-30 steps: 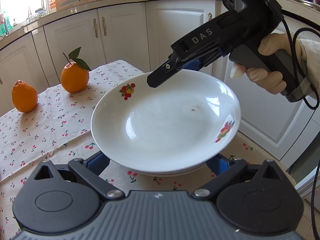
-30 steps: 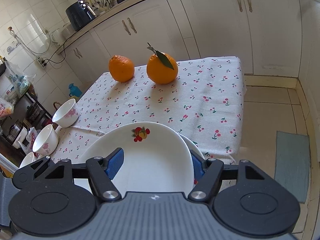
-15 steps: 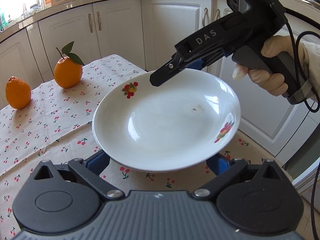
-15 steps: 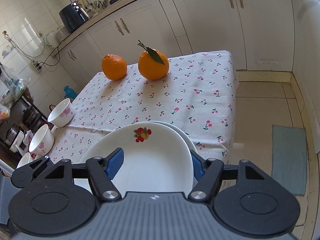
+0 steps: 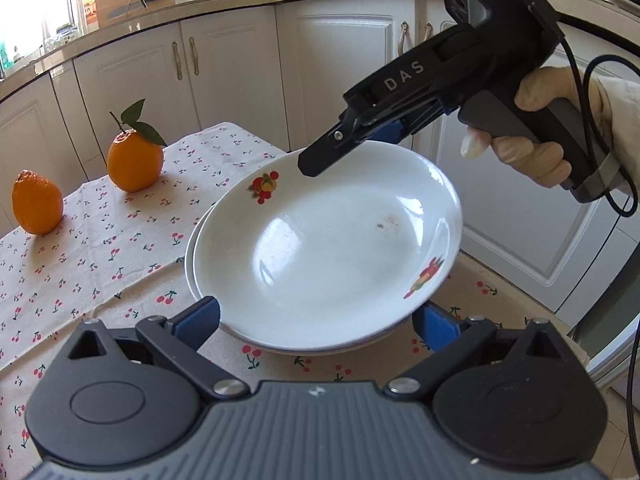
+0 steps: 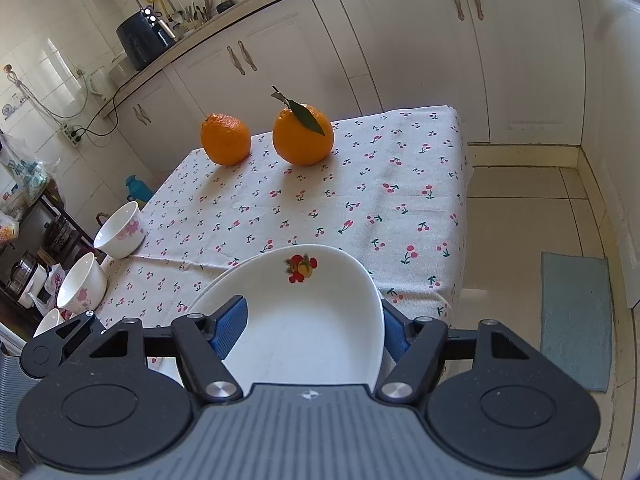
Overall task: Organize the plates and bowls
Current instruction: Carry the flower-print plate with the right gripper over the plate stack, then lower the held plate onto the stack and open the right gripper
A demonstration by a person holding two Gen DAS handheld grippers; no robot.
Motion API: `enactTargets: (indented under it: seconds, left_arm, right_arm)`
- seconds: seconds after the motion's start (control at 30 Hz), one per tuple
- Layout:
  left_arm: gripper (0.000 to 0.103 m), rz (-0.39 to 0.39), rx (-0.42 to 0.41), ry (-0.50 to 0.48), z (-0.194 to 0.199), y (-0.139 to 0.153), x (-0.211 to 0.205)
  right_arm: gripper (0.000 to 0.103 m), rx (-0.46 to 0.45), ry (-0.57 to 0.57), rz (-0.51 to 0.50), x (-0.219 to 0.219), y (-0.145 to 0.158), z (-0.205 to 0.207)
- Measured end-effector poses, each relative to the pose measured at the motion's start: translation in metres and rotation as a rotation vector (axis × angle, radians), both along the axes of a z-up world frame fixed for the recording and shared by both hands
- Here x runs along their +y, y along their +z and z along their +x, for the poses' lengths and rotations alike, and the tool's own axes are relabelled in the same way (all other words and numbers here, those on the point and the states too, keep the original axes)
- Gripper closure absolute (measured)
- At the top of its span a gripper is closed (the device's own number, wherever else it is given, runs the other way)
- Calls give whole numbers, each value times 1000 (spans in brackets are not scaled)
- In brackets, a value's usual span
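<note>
A white plate (image 5: 328, 240) (image 6: 304, 320) with fruit decals hangs tilted just over a second plate (image 5: 191, 256) (image 6: 208, 290) lying on the cherry-print tablecloth (image 5: 100, 248). My right gripper (image 5: 320, 160) (image 6: 312, 312) comes in from the far right and is shut on the upper plate's rim, one finger over the inside and the other hidden under it. My left gripper (image 5: 320, 320) stands open at the plates' near edge. Its blue pads (image 5: 204, 316) are spread wide on either side and touch nothing.
Two oranges (image 5: 136, 160) (image 5: 38, 204) sit at the far side of the table. Three white floral bowls (image 6: 120, 230) (image 6: 82, 284) (image 6: 48, 320) line the table's left edge in the right wrist view. White cabinets ring the room. A gloved hand (image 5: 532, 140) holds the right gripper. A mat (image 6: 576, 320) lies on the floor.
The held plate has shifted a little over the lower one, whose rim now shows on the left side. Both grippers keep their jaw widths.
</note>
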State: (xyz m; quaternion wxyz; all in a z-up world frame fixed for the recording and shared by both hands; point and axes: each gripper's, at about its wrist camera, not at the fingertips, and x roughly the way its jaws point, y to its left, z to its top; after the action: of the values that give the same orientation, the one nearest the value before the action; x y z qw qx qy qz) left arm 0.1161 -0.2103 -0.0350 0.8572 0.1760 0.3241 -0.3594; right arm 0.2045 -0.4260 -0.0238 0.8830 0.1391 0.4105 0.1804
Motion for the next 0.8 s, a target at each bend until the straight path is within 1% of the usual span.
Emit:
enactTargets:
  seconds: [0.07,0.3,0.47,0.57,0.63,0.73,0.77,0.8]
  left_arm:
    - [1,-4,5,1,0,-1,1]
    - [1,-6,3,3,0,0,4]
    - [1,-6,0,2,-2,1,7]
    - [1,-10,0,5,-4,1,9]
    - [1,-13,-3,6,-4,1,11]
    - [1,-20,-6,11,-4,3,15]
    - [1,-26,-10,15,-5,4,17]
    - [1,-31,-13,18,-5,6,18]
  right_arm:
    - [28,5,1,-24,2,-1,1]
    - [24,7,0,-38,5,-1,0]
    - [23,10,-1,-85,10,1,1]
    - [20,-2,-8,-110,11,4,1]
    - [20,-16,14,-71,10,8,0]
    - [16,-28,13,-160,22,12,1]
    - [13,-26,17,-166,24,13,1]
    - [12,-24,24,-160,26,13,1]
